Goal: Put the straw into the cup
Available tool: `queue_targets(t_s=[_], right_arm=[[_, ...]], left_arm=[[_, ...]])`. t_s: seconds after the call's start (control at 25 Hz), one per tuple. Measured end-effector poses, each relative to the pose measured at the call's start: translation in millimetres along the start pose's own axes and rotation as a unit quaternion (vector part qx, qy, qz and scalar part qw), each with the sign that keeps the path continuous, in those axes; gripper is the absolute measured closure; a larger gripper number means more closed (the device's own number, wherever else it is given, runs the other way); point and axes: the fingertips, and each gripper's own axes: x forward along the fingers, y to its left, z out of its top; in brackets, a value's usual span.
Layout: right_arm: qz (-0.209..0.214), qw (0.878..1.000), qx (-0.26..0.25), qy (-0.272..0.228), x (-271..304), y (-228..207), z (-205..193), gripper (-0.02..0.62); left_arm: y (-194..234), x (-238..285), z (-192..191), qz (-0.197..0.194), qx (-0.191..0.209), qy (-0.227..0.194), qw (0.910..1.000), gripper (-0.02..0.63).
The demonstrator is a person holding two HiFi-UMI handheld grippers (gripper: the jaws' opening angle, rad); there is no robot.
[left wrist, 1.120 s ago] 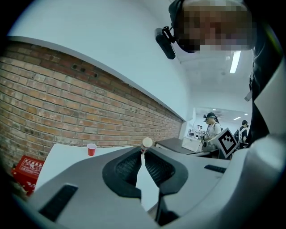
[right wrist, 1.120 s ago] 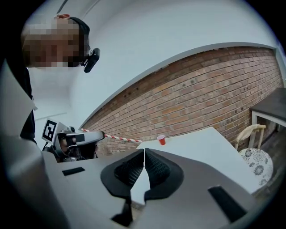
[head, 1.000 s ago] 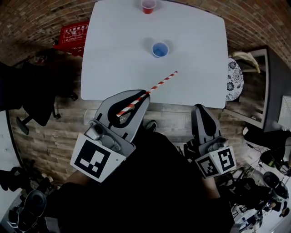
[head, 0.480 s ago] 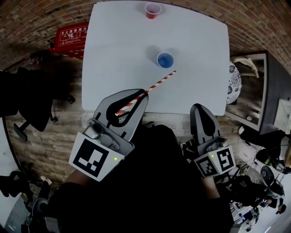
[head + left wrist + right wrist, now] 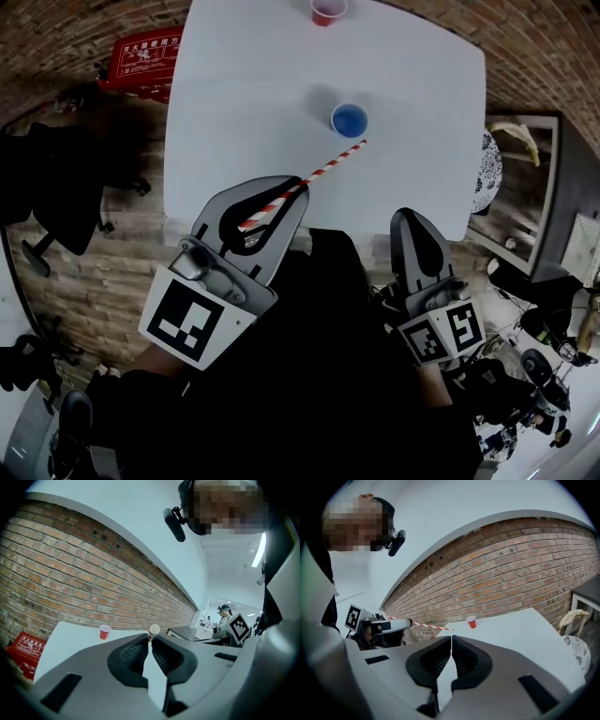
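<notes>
The left hand-held gripper [image 5: 298, 187] is clamped on the straw [image 5: 311, 176], pinching it partway along. A short striped length trails back between the jaws and a longer one runs out beyond them. The straw's long axis points ahead of this hand-held gripper and off to its right, straight toward the blue cup [image 5: 350, 119] on the desk [image 5: 244, 94]. From the head view the free tip lies just short of that cup's near rim (the coming move looks like a small push further ahead, then a tilt down into the mouth). The red cup [image 5: 328, 11] stands well beyond, near the far edge of the desk, so the blue one seems the likelier target. The right hand-held gripper [image 5: 413, 218] has its jaws together on nothing and hangs back off the near edge, so the left is the nearer to the cup.

How high the tip rides above the rim cannot be judged from overhead. In the left gripper view the straw shows only end-on above the jaws, and the blue cup is hidden behind them. The right gripper view shows the straw side-on and the red cup, but not the blue one.
</notes>
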Motion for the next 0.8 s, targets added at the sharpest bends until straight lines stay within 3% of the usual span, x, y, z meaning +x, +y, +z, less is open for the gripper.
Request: queue_targets(t_s=[0.8], right_arm=[[0.058, 0.997, 0.035, 0.04, 26, -57, -2, 0.568]], left_arm=[[-3, 62, -19, 0.065, -0.021, 0.037, 0.997, 0.568]])
